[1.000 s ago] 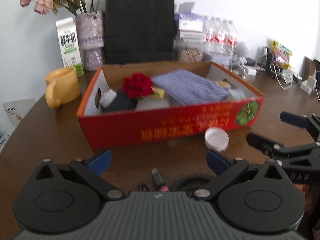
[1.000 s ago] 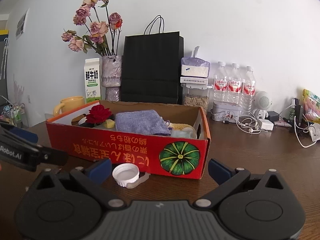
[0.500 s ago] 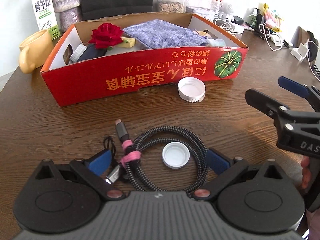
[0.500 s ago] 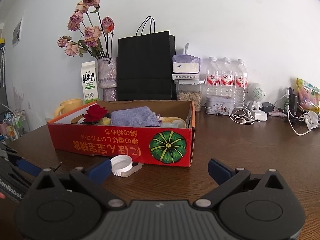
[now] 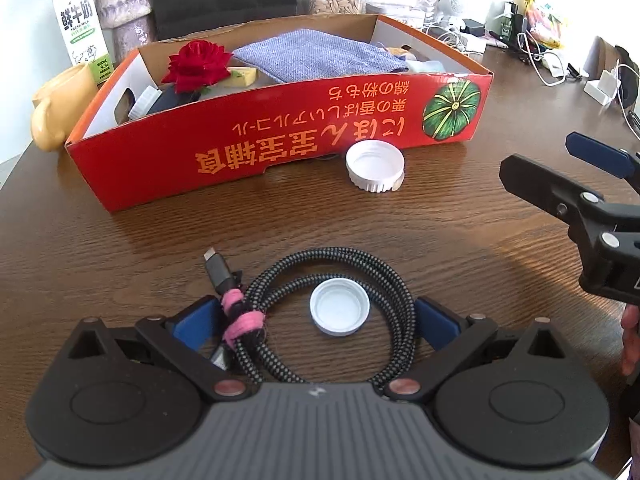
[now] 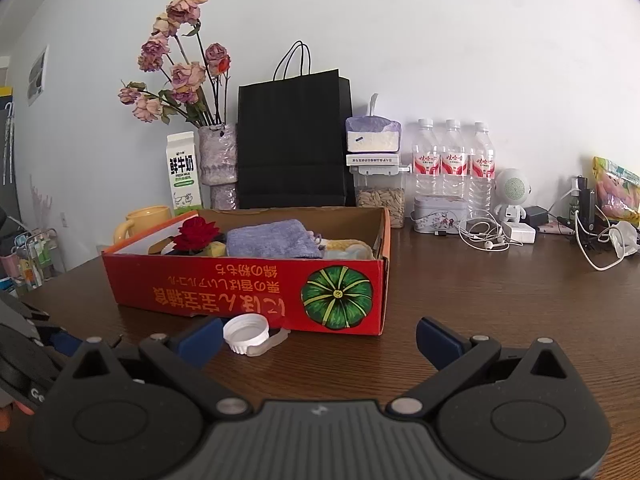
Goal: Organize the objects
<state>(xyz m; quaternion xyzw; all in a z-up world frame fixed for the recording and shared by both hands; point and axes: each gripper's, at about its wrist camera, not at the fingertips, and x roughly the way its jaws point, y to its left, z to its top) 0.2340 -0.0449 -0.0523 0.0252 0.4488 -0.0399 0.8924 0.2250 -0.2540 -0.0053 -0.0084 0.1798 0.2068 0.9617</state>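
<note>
My left gripper (image 5: 312, 322) is spread wide, holding nothing; the coiled cable (image 5: 332, 312) lies between its fingers with a small cap (image 5: 339, 313) inside the loop. Ahead, a bigger cap (image 5: 375, 171) sits against the red box (image 5: 280, 144). My right gripper (image 6: 320, 338) gapes open too, empty.
</note>
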